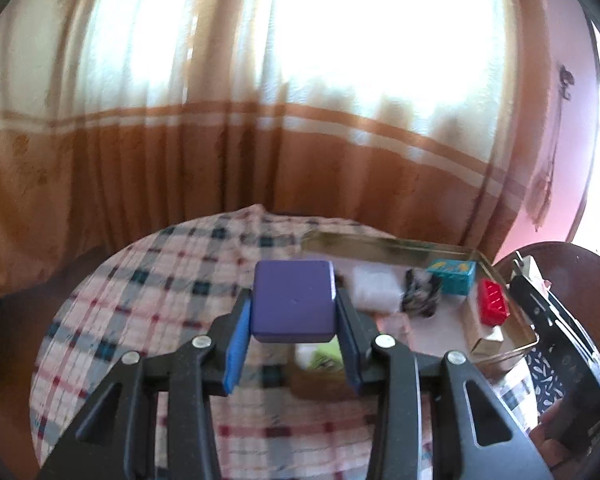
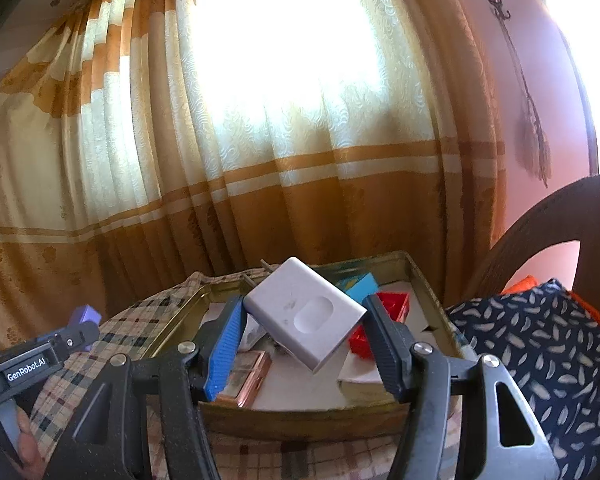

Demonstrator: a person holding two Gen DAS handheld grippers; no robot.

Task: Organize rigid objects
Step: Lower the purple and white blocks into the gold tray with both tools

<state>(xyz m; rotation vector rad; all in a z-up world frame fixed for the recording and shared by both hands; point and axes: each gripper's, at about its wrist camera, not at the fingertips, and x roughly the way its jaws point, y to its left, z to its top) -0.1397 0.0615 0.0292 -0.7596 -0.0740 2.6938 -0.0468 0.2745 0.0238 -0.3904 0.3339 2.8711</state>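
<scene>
Checked cloth (image 1: 148, 280); left gripper (image 1: 294, 320) clamps purple block (image 1: 294, 300) beside tin's rim (image 1: 380, 242).

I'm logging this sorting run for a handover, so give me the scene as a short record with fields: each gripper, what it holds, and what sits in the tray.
left gripper: jaws shut on the purple block, above the checked cloth
right gripper: jaws shut on the white charger, tilted, over the metal tray
tray contents: teal box, red brick, copper case
backdrop: curtain
</scene>
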